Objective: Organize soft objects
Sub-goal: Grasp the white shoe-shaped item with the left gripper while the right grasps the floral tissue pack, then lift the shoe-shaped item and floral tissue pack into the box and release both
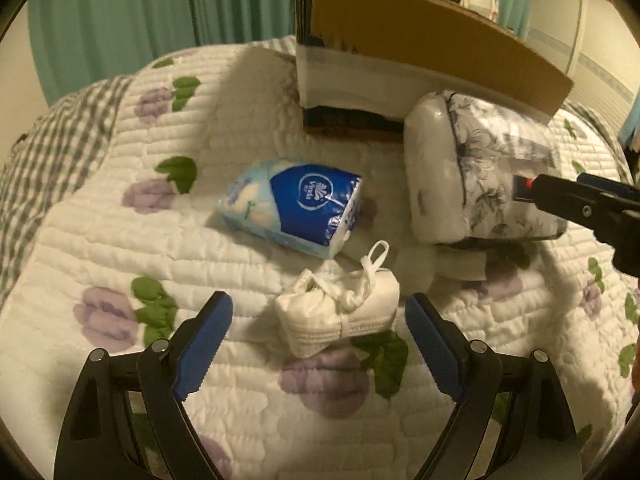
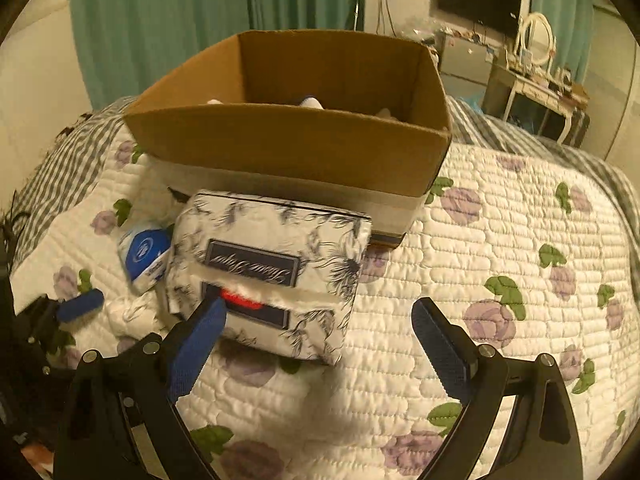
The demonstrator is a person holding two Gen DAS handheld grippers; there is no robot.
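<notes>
On the quilted bed, items as they lie:

Surface: white quilt (image 1: 100, 240) printed with purple roses and green leaves, over a grey checked cover at the edges.

Cardboard box (image 2: 288, 148): open-topped, standing on the quilt at the far side; a few pale and blue things show just above its near wall, too hidden to name.

Floral tissue pack (image 2: 272, 276): white wrapper with dark flower print and a dark label, torn slot on top; tilted, leaning against the box's near wall.

Blue tissue packet (image 1: 292, 204): small, blue and white, lying flat on the quilt just left of the floral pack, apart from the box.

White bundle (image 1: 340, 308): folded white fabric tied with a cord, resting on the quilt in front of the blue packet.

Left gripper (image 1: 320, 340): released, jaws spread wide to either side of the white bundle, touching nothing.

Right gripper (image 2: 320, 344): released, jaws wide apart; its left pad sits at the front edge of the floral tissue pack, its other pad over bare quilt. Nothing grasped.

Background: teal curtains (image 2: 200, 20), a dark screen on the wall, a cluttered side table.
</notes>
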